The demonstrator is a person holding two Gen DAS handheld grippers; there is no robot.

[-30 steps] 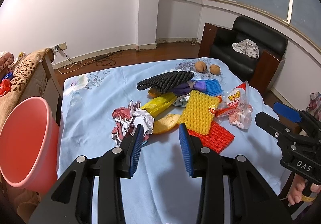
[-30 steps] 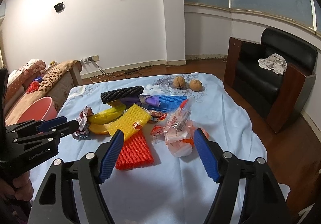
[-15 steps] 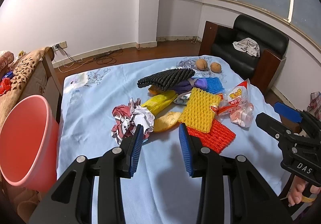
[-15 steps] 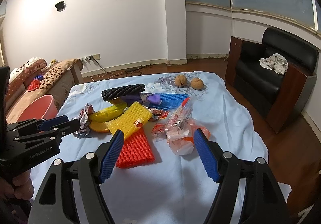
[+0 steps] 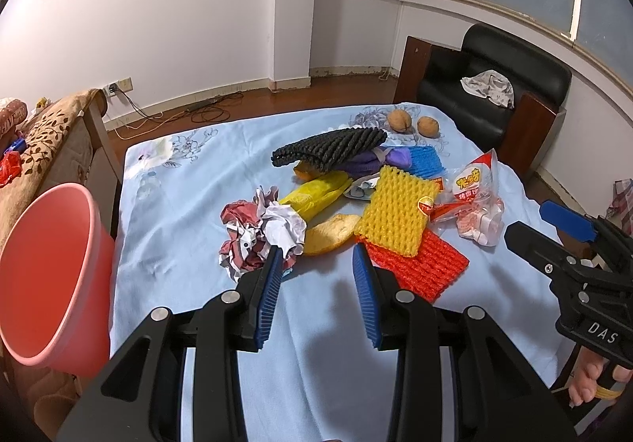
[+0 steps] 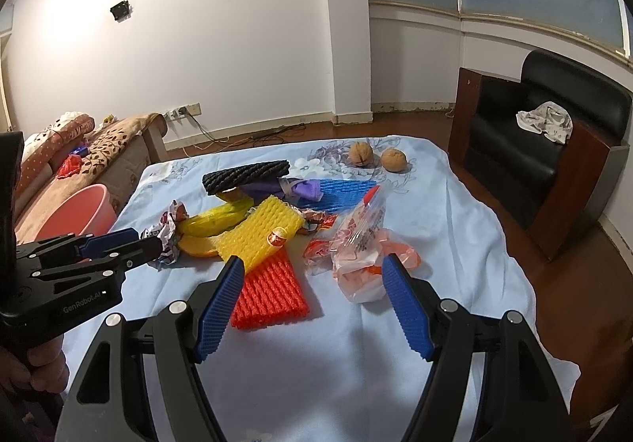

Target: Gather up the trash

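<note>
RISK: my pink bucket sits off the table's left edge, so trash carried over may drop short | crumpled paper and clear snack bag could snag neighbours | left gripper and right gripper both spread, empty | CHANGE: both crept slightly nearer the pile.

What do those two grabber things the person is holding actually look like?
Both tongs, left and right, are black angular plastic frames with silver screws and two ribbed blue finger pads. White lettering reads "DAS" on the right one, "GenRobot.AI" on the left. No cables visible.
</note>
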